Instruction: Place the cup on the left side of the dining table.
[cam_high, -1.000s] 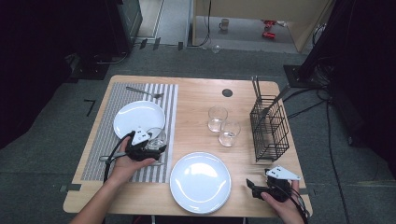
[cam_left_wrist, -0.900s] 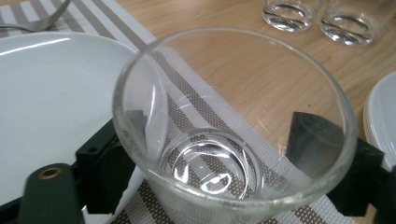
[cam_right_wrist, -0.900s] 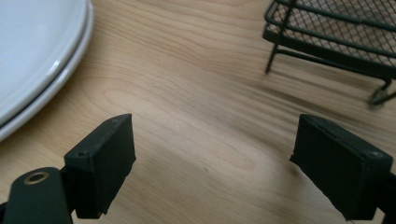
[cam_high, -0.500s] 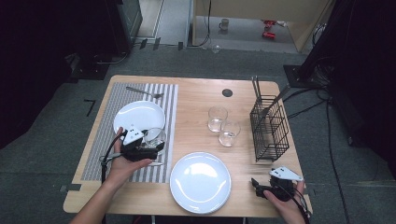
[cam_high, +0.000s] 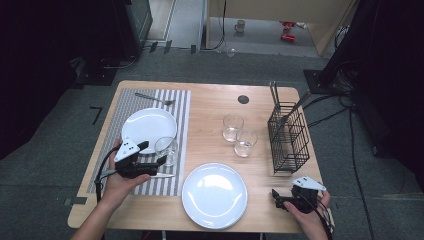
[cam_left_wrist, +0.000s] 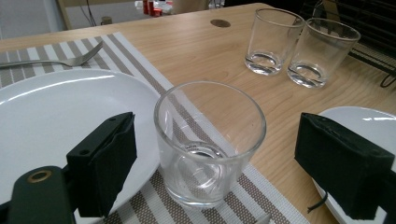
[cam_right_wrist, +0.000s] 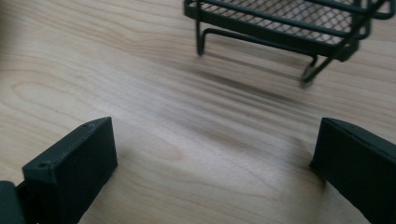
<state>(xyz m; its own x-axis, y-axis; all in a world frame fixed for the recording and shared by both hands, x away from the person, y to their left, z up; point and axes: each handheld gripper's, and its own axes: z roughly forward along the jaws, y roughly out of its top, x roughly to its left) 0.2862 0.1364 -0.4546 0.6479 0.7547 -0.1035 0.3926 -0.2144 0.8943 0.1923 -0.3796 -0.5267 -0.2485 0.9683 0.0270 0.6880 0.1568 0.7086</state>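
A clear empty glass (cam_high: 166, 149) (cam_left_wrist: 208, 140) stands upright on the striped placemat (cam_high: 130, 100), beside a white plate (cam_high: 149, 129) (cam_left_wrist: 46, 112). My left gripper (cam_high: 156, 152) (cam_left_wrist: 215, 140) comes at it from the left. Its jaws have just been opening and flank the glass with a gap on each side. My right gripper (cam_high: 278, 199) (cam_right_wrist: 215, 154) hovers low over bare wood at the table's front right corner. Its jaws have just been opening too, with nothing between them. A second white plate (cam_high: 215, 195) (cam_left_wrist: 355, 121) lies at the front centre.
Two more glasses (cam_high: 232, 127) (cam_high: 245, 143) stand mid-table. A black wire basket (cam_high: 287, 137) (cam_right_wrist: 280, 18) with cutlery in it stands at the right, just beyond my right gripper. A fork (cam_high: 155, 99) lies at the placemat's far end, and a knife (cam_high: 162, 176) lies by my left hand.
My left gripper has drawn back a little to the left from the glass, which stays on the placemat. The right hand has hardly moved.
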